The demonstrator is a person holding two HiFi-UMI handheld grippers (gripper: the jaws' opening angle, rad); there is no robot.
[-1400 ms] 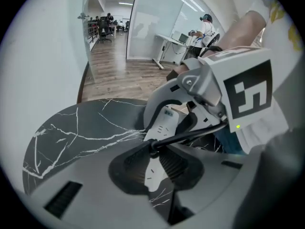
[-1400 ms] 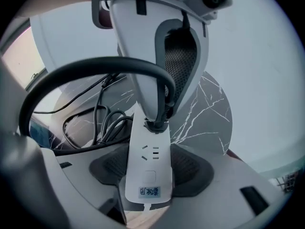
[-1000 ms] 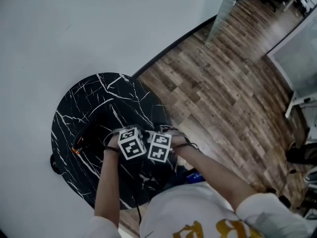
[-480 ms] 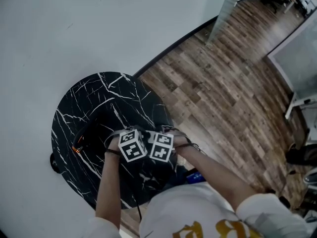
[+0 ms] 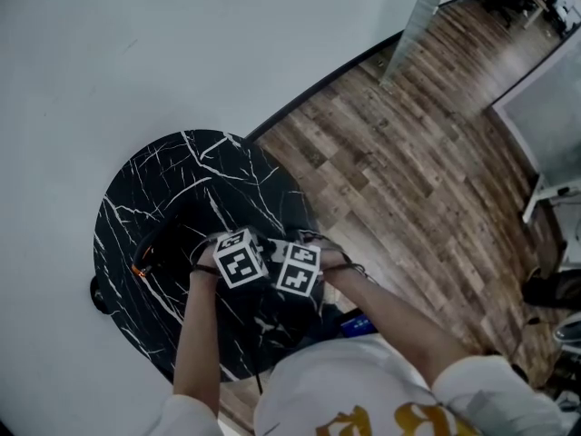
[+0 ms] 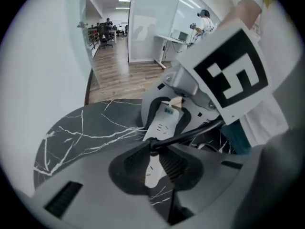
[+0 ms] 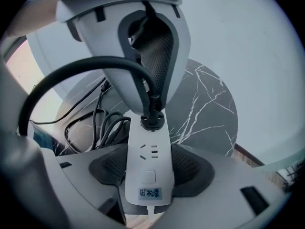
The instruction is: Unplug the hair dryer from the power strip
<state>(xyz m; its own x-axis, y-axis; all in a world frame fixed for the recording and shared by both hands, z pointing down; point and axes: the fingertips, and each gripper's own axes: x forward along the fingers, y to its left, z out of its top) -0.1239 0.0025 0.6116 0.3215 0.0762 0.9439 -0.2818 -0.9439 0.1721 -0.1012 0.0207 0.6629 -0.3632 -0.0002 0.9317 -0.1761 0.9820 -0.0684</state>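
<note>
Right gripper view: right gripper (image 7: 148,170) clamps power strip (image 7: 147,151), plug (image 7: 152,119) seated. Left gripper (image 6: 153,161) pinches plug; extraction not yet done.

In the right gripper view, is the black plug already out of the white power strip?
No, the plug sits pushed into the far socket of the strip.

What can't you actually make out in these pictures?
- Head view: the power strip and plug are hidden beneath the marker cubes.
- Right gripper view: the plug's pins are sunk in the power strip; the label is too blurred to read.
- Head view: the hair dryer is at most a dim shape on the black table.
</note>
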